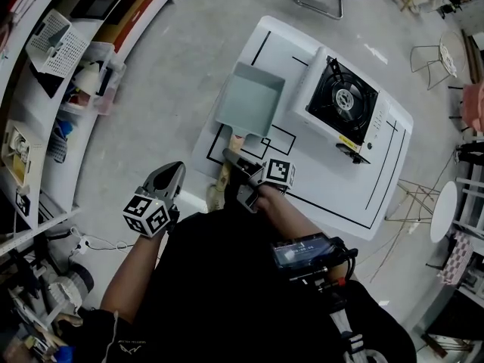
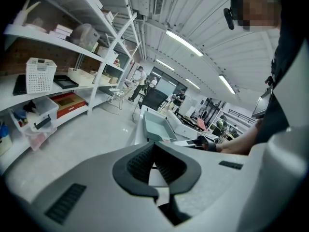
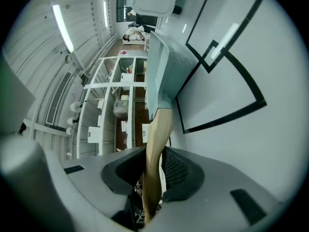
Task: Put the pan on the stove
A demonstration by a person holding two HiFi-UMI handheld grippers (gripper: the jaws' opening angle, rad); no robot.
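On the table [image 1: 333,195], the right gripper [image 1: 237,165] clamps the pan handle [image 3: 157,139].

Pale teal rectangular pan [image 1: 251,100] lies flat on the white table with black line markings [image 1: 355,203], its wooden handle [image 1: 237,144] pointing toward the person. Right gripper [image 1: 236,165] sits on that handle. White portable gas stove with black burner [image 1: 344,100] stands just beside the pan, on its right. Left gripper [image 1: 172,174] hangs off the table's left edge, over grey floor [image 1: 151,112]. White shelving [image 1: 45,89] with boxes at far left.
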